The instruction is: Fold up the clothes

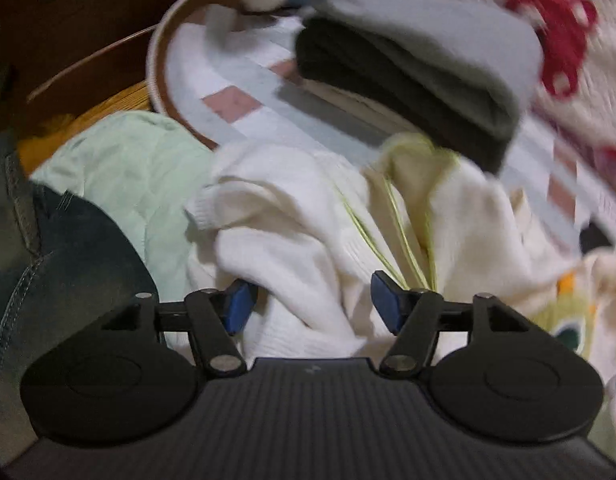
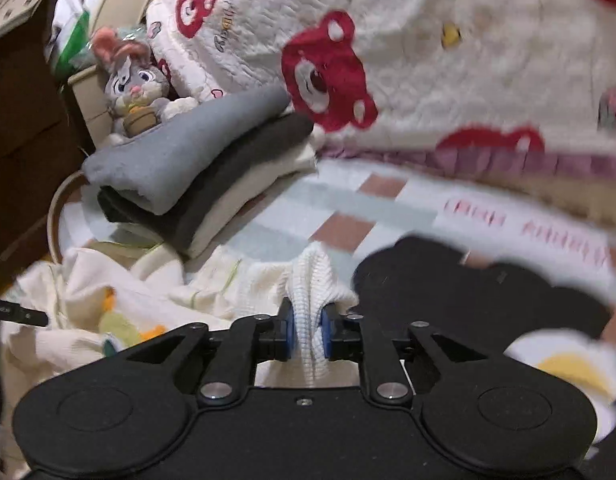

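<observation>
While the right gripper (image 2: 306, 334) pinches the soft, light knit (image 2: 311, 280), probably its ribbed hem, the left gripper (image 1: 311, 304) gapes.

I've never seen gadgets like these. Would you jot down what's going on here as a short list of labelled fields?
Setting: bed with checked sheet
Left gripper: open, over white knit garment, not holding it
Right gripper: shut on a bunched fold of the white knit garment
Folded stack: grey on dark on cream
Nearby: rabbit plush toy, bear-print quilt
</observation>
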